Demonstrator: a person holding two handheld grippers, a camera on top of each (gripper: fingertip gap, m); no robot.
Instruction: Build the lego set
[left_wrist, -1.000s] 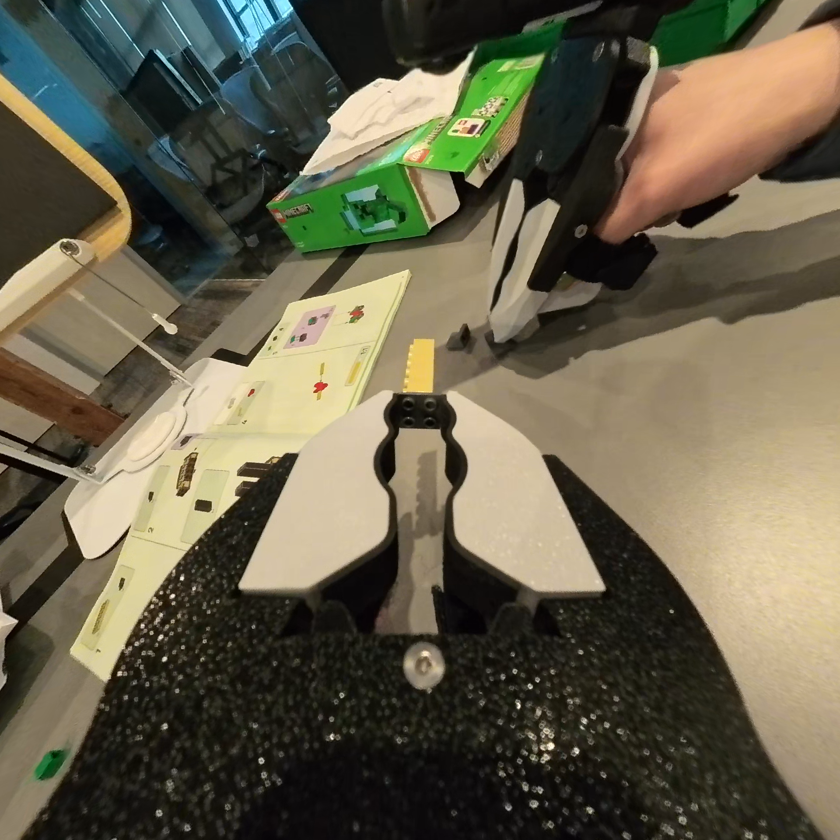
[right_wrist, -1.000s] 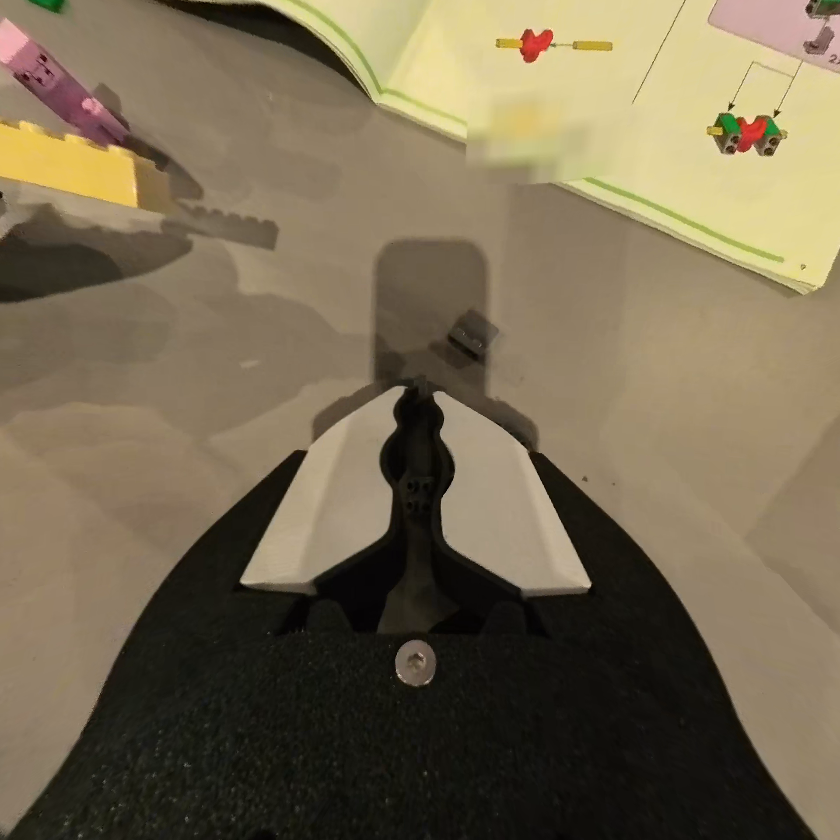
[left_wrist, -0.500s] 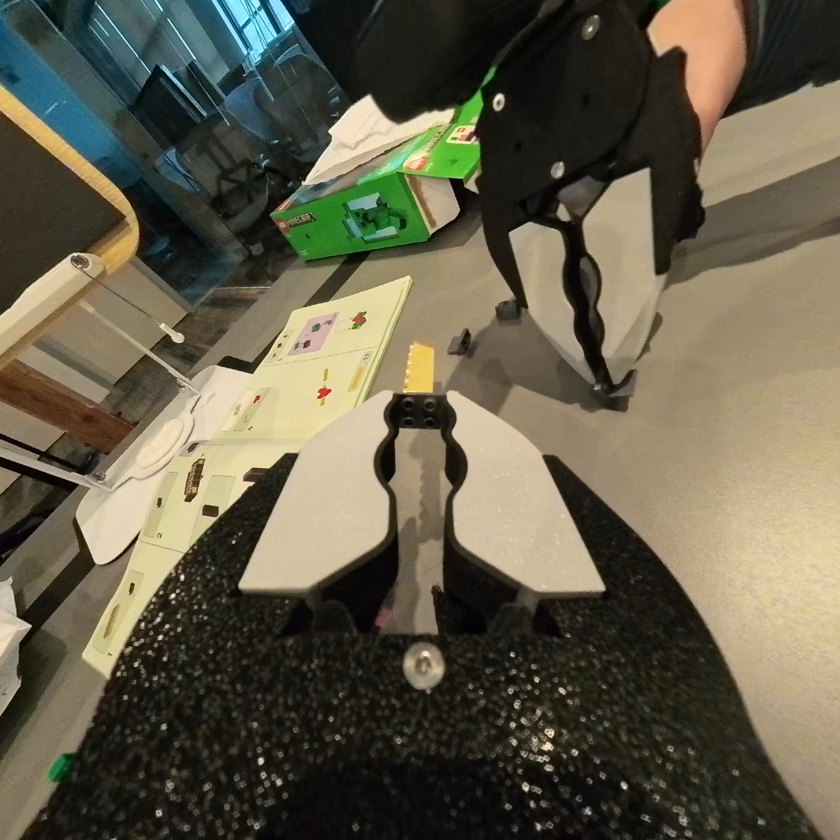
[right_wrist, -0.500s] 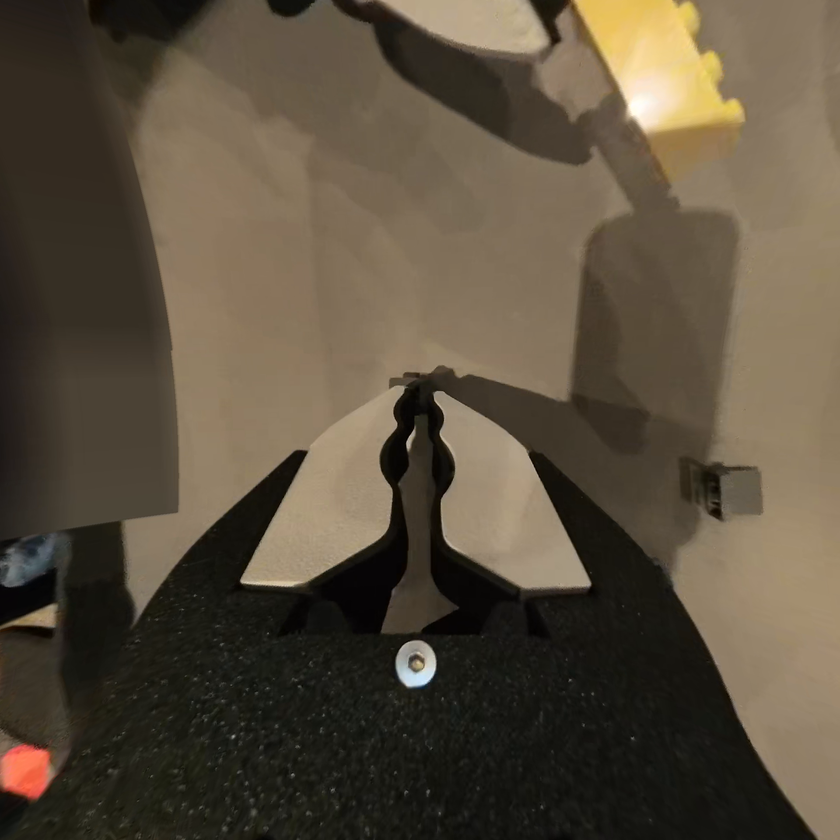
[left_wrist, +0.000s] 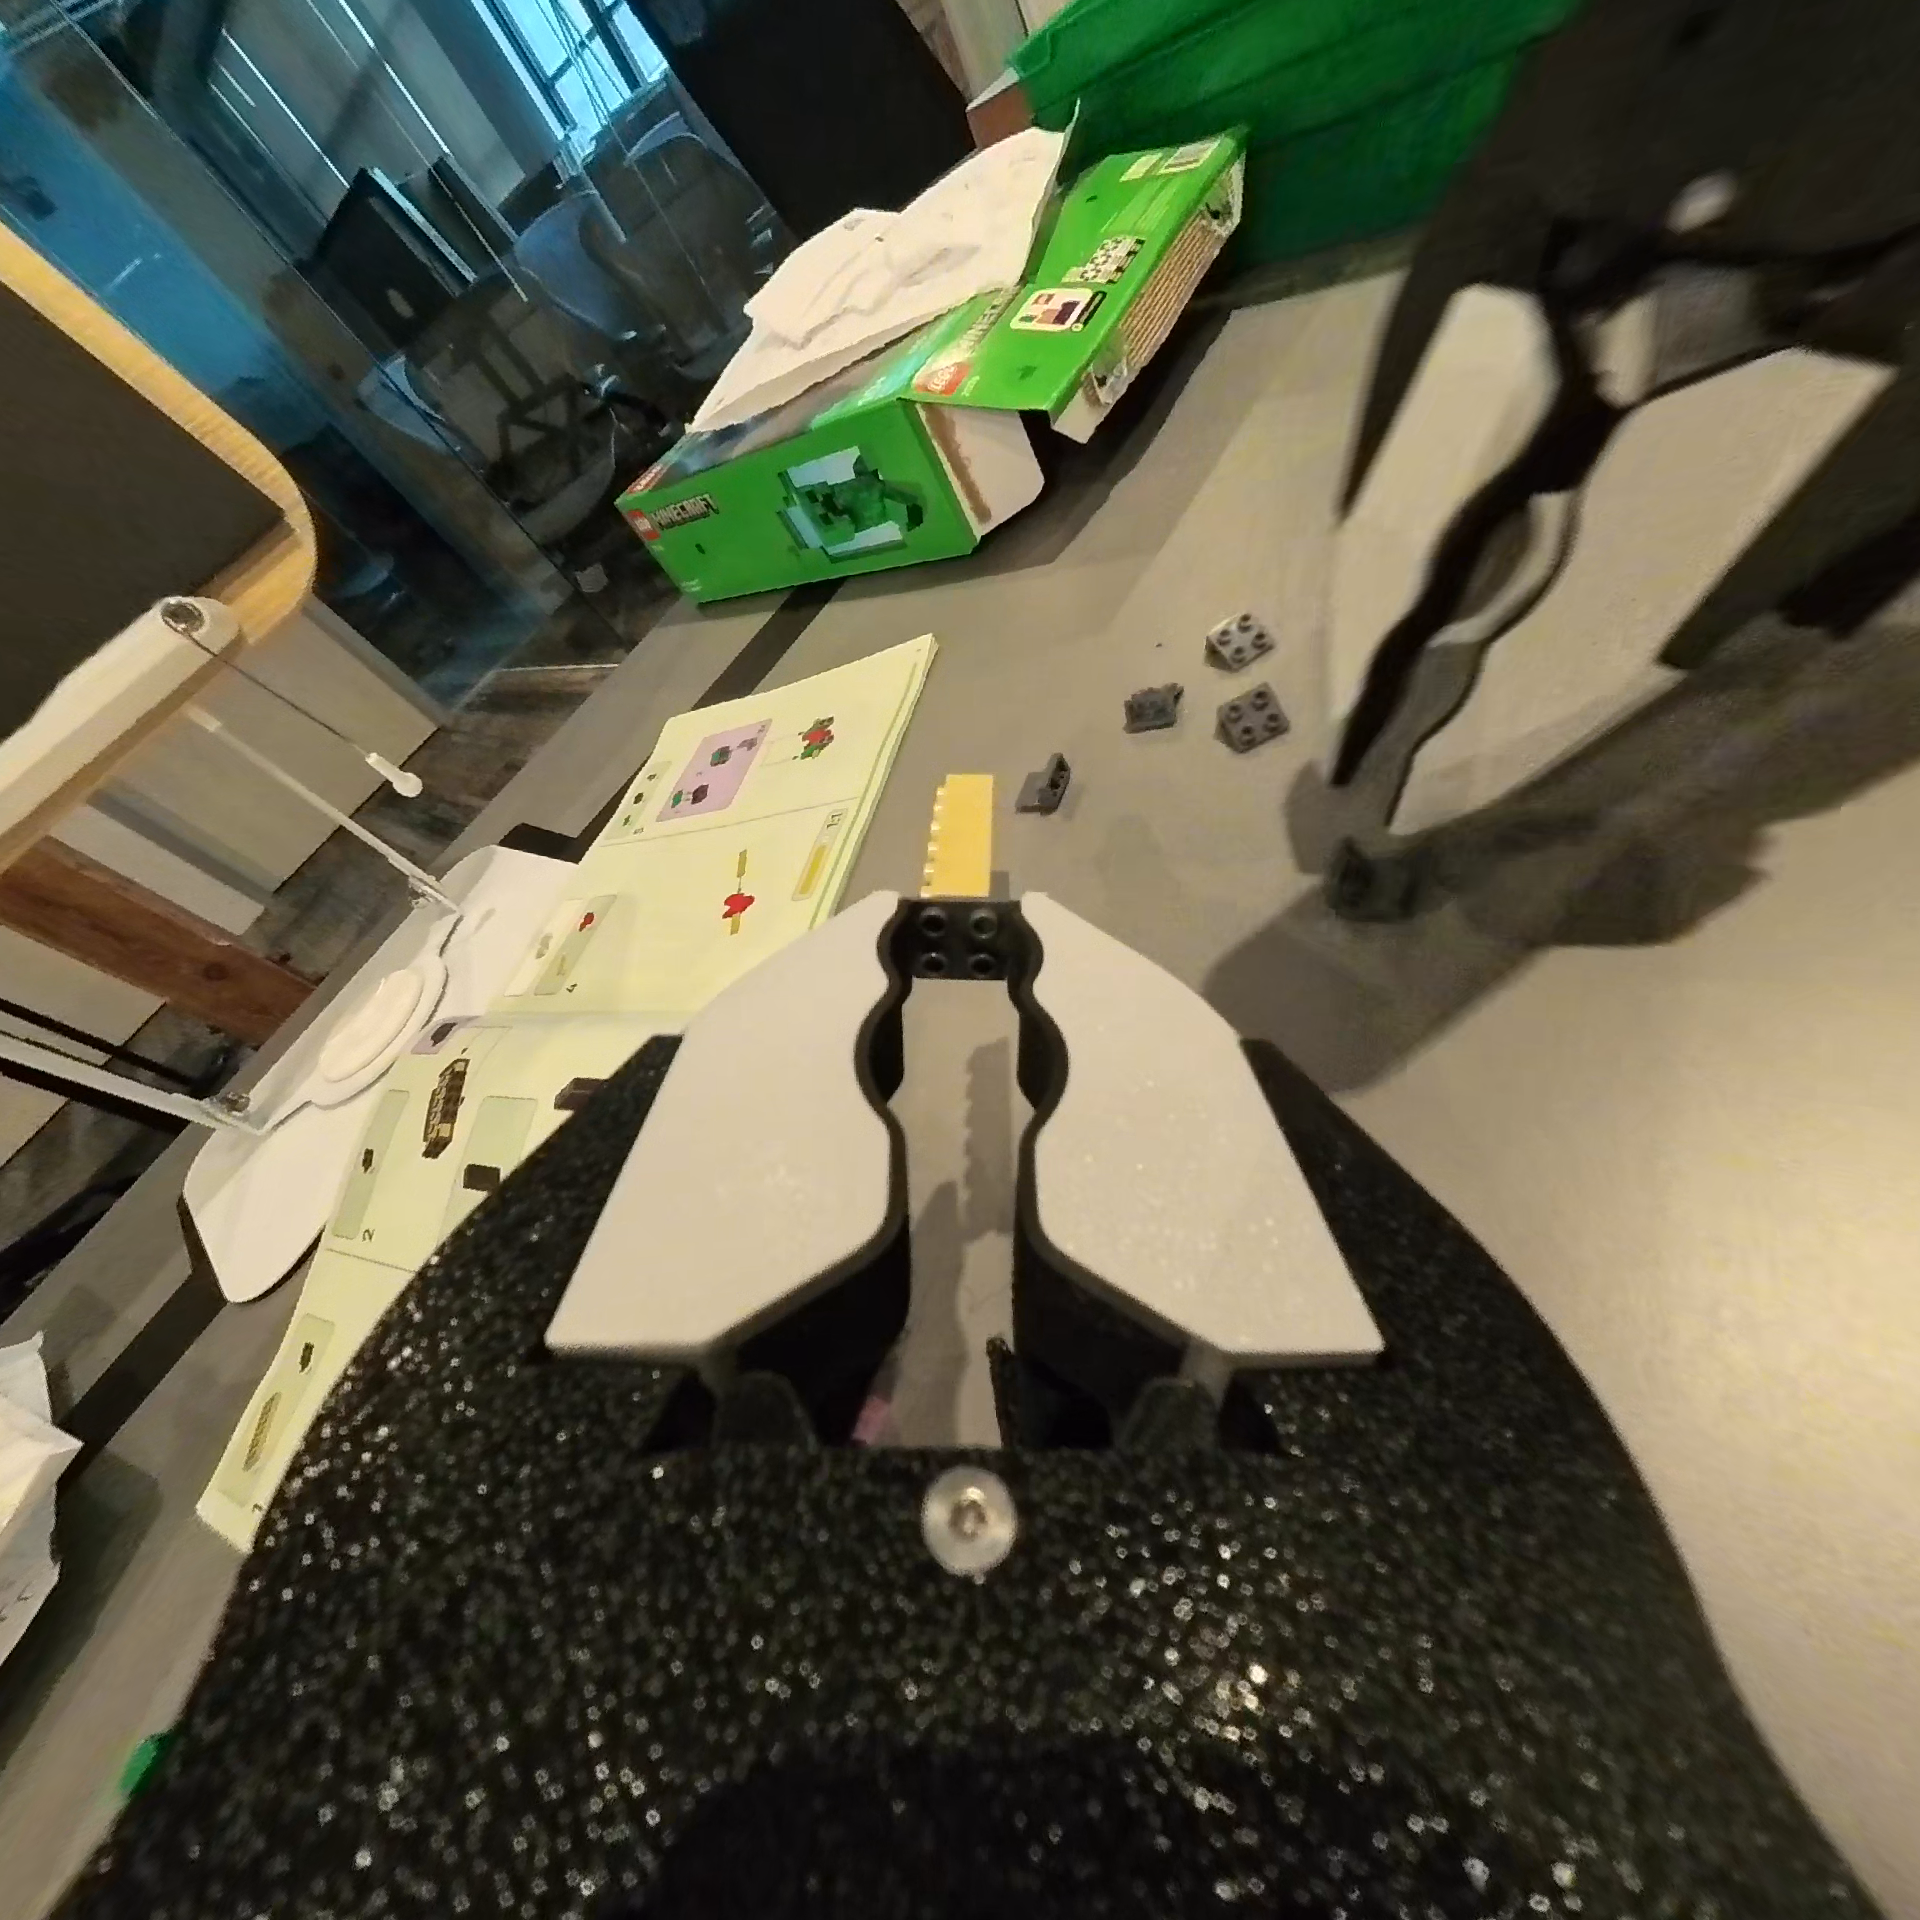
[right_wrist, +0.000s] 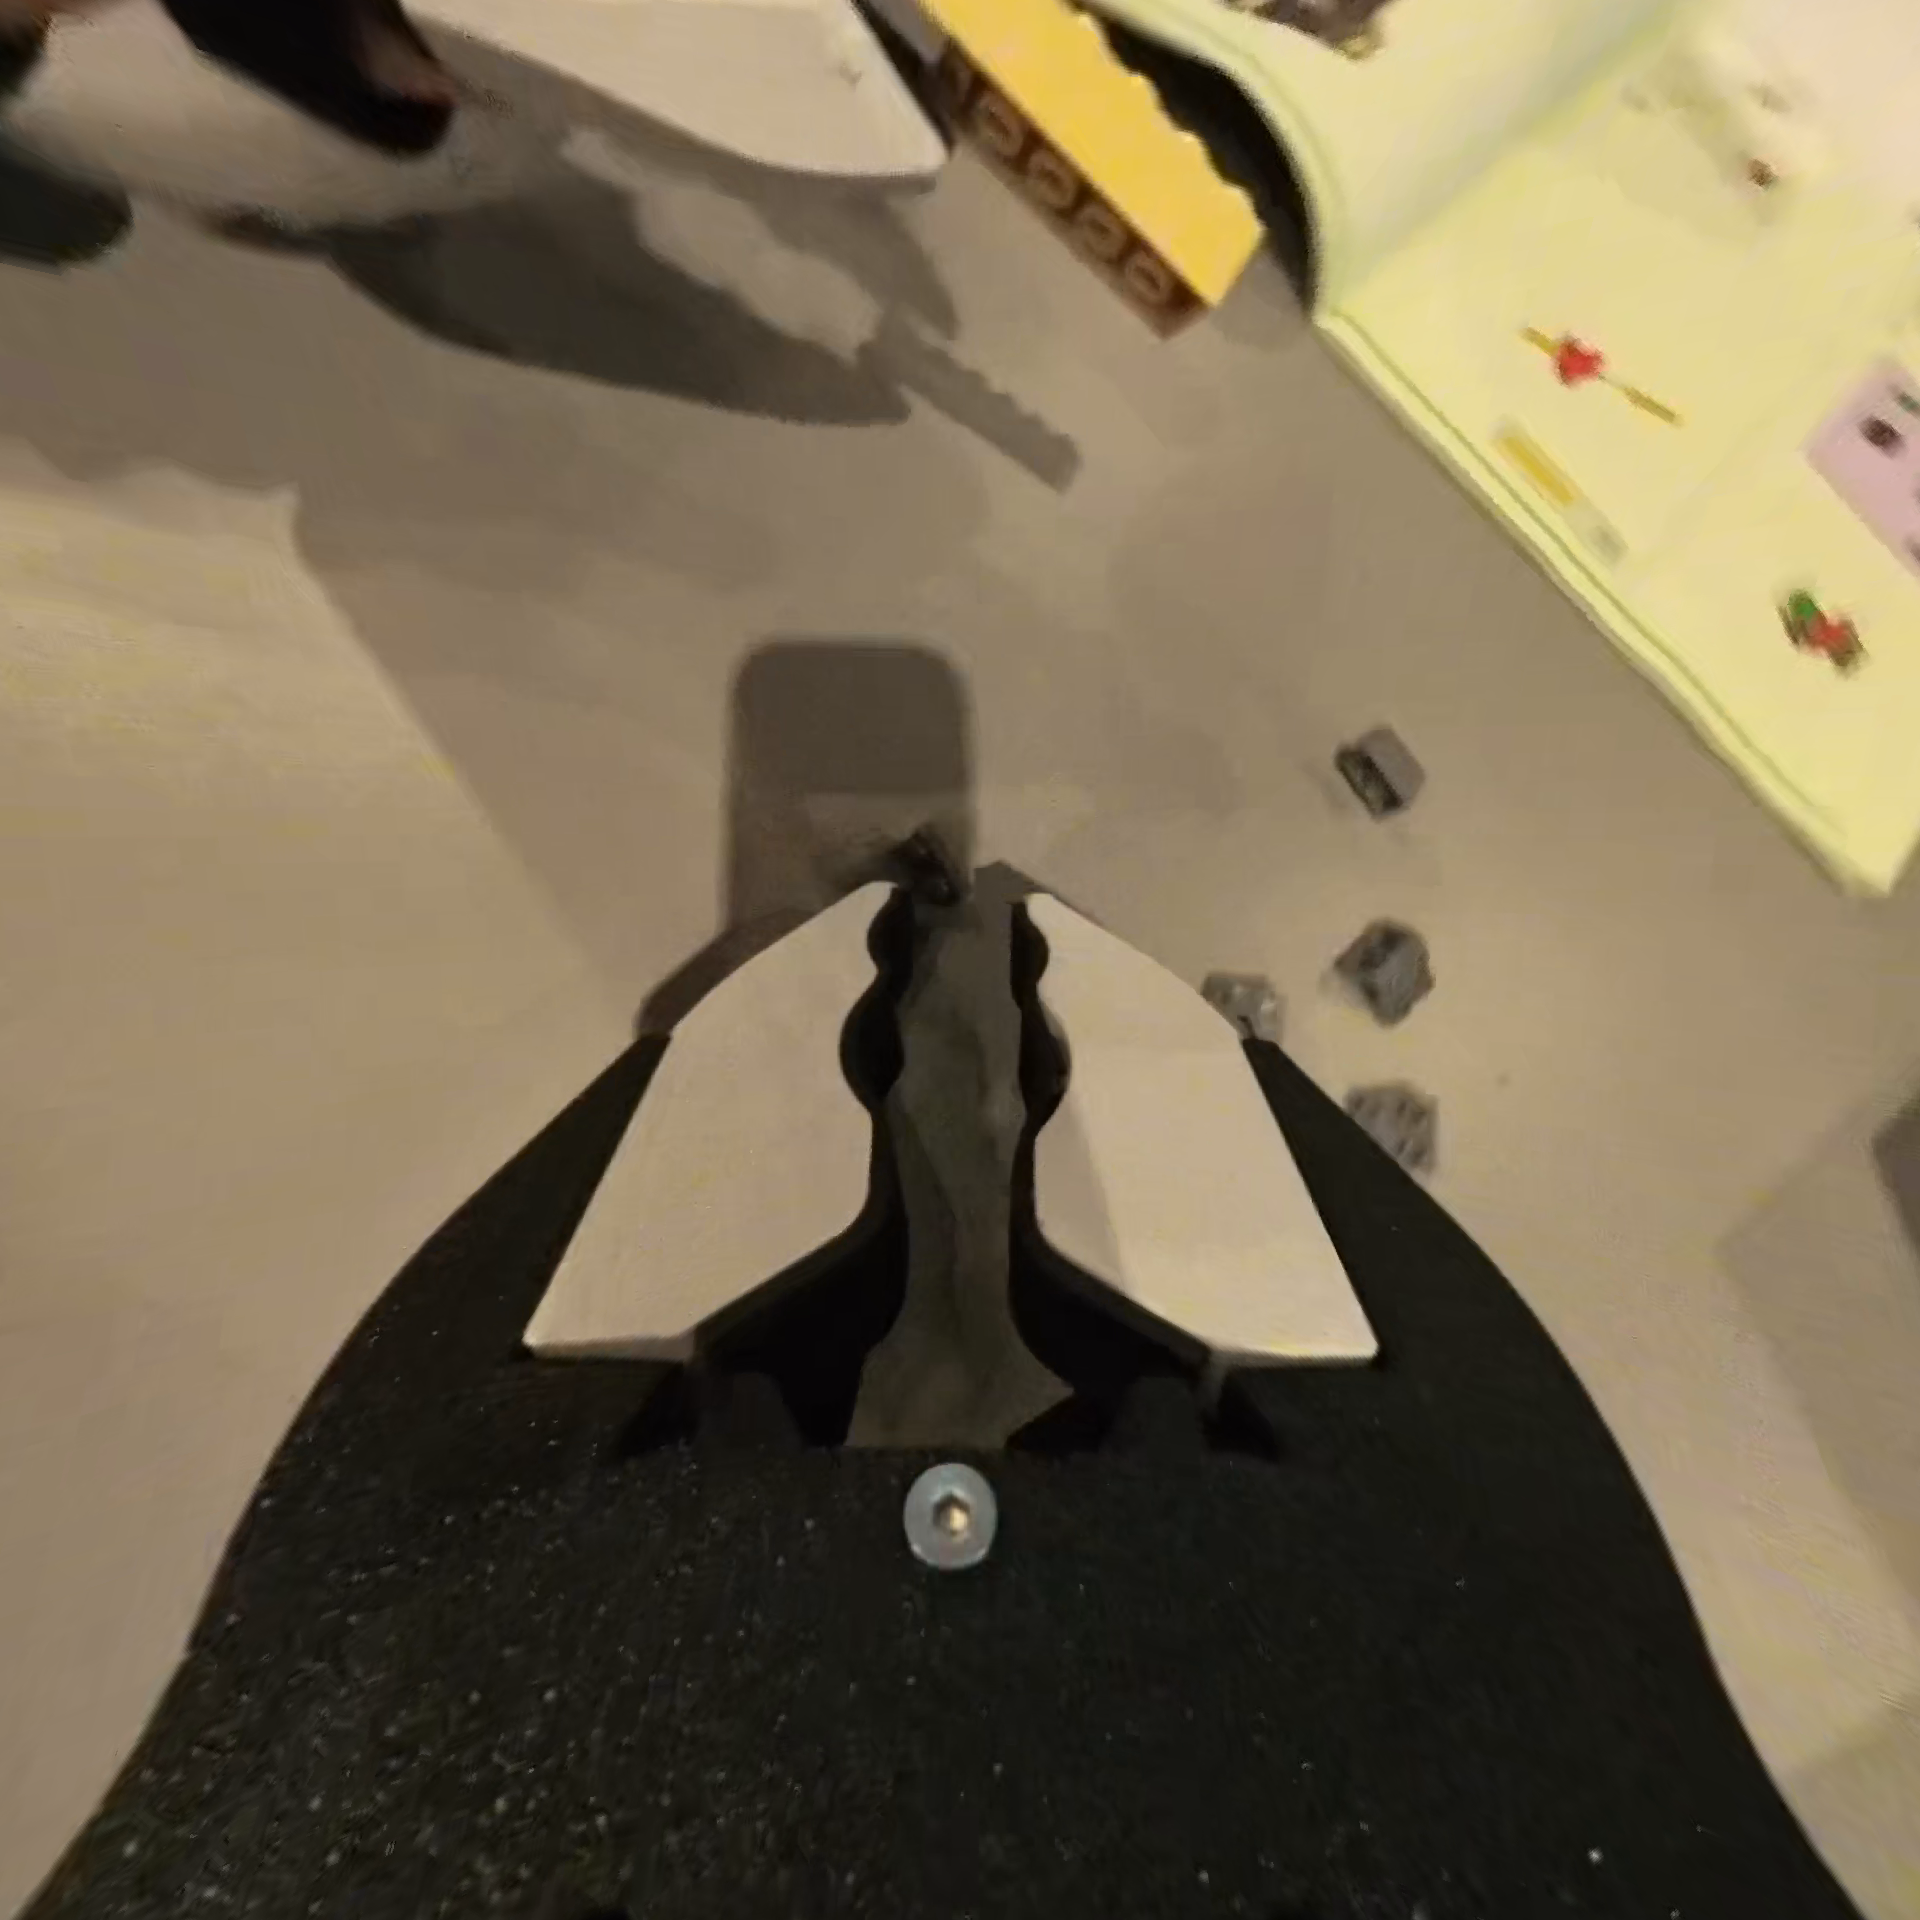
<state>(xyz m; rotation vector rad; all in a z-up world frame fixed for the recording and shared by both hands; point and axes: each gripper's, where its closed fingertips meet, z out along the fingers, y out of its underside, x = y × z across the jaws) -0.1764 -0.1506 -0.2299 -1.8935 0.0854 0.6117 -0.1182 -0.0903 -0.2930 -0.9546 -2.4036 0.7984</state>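
My left gripper (left_wrist: 956, 930) is shut on a black 2x2 brick (left_wrist: 956, 940) fixed to the end of a long yellow brick (left_wrist: 964, 847), held above the grey table. My right gripper (right_wrist: 951, 883) is shut on a small dark grey piece (right_wrist: 930, 864) just above the table. In the left wrist view it appears blurred at the right (left_wrist: 1371, 883), right of the yellow brick. In the right wrist view the yellow brick (right_wrist: 1101, 156) and one white finger (right_wrist: 727, 94) of the left gripper show at the top.
Several loose grey pieces (left_wrist: 1254, 717) lie on the table (left_wrist: 1558, 1247) beyond the yellow brick; they also show in the right wrist view (right_wrist: 1382, 971). An open instruction booklet (left_wrist: 727, 831) lies left, a green box (left_wrist: 831, 499) behind it, and white packaging (left_wrist: 343, 1049) at far left. There is about 11 centimeters between the tips of the two grippers.
My right gripper has swung away to the right with its small piece, uncovering the loose grey pieces. Its view now takes in the booklet again. My left gripper has held still.
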